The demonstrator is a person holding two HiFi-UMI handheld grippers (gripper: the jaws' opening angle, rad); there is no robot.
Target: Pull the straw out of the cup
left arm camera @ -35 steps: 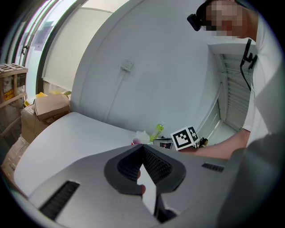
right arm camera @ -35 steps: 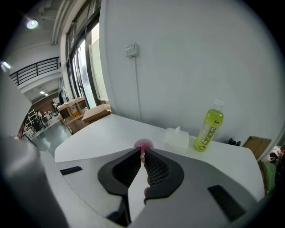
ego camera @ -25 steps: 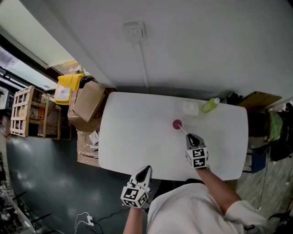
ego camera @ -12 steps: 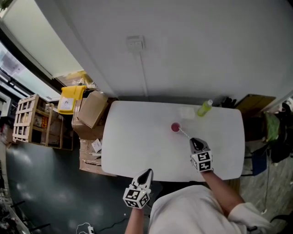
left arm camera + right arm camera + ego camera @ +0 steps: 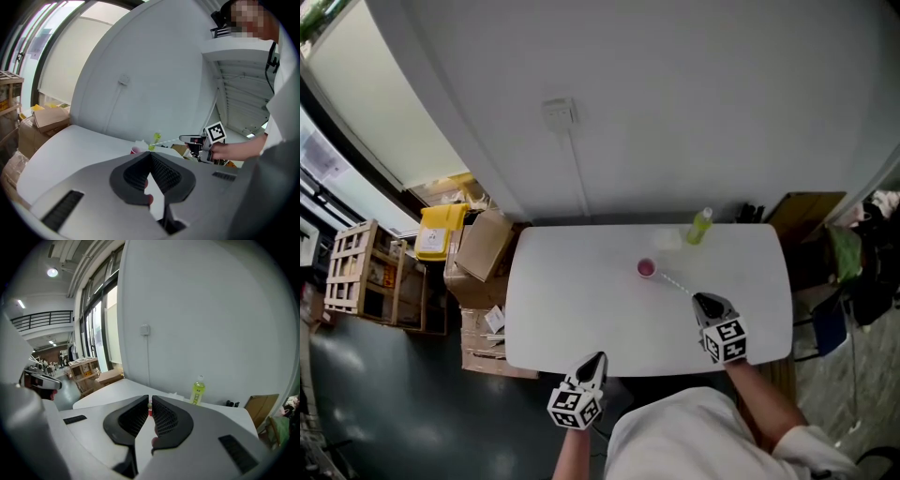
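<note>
Head view, scene: a white table (image 5: 567, 300) stands against a wall, with a pink cup (image 5: 646, 268) upright toward its rear middle.
Straw position: the straw (image 5: 675, 284) is a pale slanted line running from just beside the cup's rim, on the near-right, to the right gripper (image 5: 705, 300). From above I cannot tell whether its far tip is inside the cup. The left gripper view shows the free end in the air to one side of the cup, so I judge it clear or very nearly so.
Right claw: the jaws are almost together and pinch the straw's end at their tips. A thin pale piece shows between them in the right gripper view.
Reason for hold: gripping the end lets the whole length be drawn out along its own slant, so the cup is less likely to be dragged over.
Left claw: the left gripper (image 5: 598, 358) has its jaws meeting at the tips with nothing between them. It is held off the table edge, well apart from the cup on the near-left. I judge it idle, since so light a straw needs no counter-hold.
Bottle: a green bottle (image 5: 699, 226) stands behind and to the right of the cup. It is near the cup without touching it, and it is off the line of pull.
Risk: the unsteadied cup could tip if the straw's tip catches its rim.
</note>
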